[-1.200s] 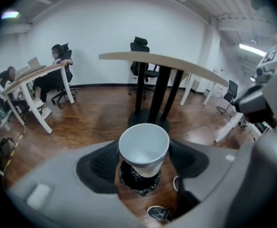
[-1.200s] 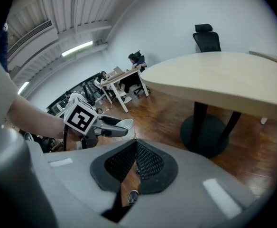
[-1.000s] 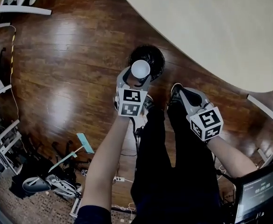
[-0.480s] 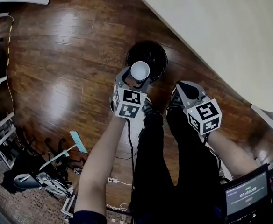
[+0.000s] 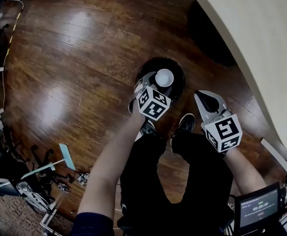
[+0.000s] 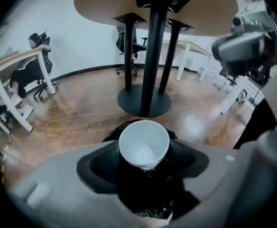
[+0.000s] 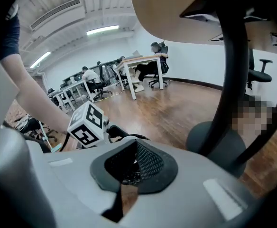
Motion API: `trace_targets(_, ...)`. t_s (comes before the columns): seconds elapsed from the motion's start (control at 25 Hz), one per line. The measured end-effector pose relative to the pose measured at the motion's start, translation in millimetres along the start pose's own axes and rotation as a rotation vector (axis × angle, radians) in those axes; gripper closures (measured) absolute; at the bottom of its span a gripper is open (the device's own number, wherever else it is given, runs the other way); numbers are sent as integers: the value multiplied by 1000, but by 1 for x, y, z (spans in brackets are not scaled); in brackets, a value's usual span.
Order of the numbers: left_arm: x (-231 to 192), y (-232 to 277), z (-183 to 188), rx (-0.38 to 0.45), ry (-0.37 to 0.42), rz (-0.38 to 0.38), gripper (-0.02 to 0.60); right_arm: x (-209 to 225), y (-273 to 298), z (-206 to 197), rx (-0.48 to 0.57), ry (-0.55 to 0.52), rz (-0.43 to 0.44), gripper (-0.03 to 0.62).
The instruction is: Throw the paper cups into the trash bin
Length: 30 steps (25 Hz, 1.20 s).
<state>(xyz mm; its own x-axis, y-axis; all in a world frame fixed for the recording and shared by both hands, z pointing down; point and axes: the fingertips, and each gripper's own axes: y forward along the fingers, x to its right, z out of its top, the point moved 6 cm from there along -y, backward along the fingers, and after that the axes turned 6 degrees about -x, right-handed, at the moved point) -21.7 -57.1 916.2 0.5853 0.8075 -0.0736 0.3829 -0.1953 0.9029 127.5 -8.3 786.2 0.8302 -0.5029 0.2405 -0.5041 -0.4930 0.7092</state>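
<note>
We pinch the paper cup in our left claw, and it has come down over the trash bin. Our right claw is pressed together, lower too.

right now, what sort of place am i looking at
Most likely an open-plan office: several desks with rolling office chairs fill the room, strip lights run overhead, and a round pedestal table stands on the wood floor.
</note>
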Motion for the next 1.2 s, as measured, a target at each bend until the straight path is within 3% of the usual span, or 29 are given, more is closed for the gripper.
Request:
trace_targets(0.28,-4,84,-23,-149,104,-67,250,-10,6,18,48,-62,93,583)
trace_targets(0.52,-5,135,-30,-186,163,-57,250,-17,8,20,54,-127,141,583)
trace_targets(0.76,-17,165,-37,-190,102,-71,250,-9,15,30,100,-125,123,583)
trace_targets(0.96,-15,185,-48,-266,162,-72,250,-1,13,34,124,-102,102,583)
trace_targets(1.2,-6,190,-58,-337,160,-104,224,-6,12,43,147,-68,132,583)
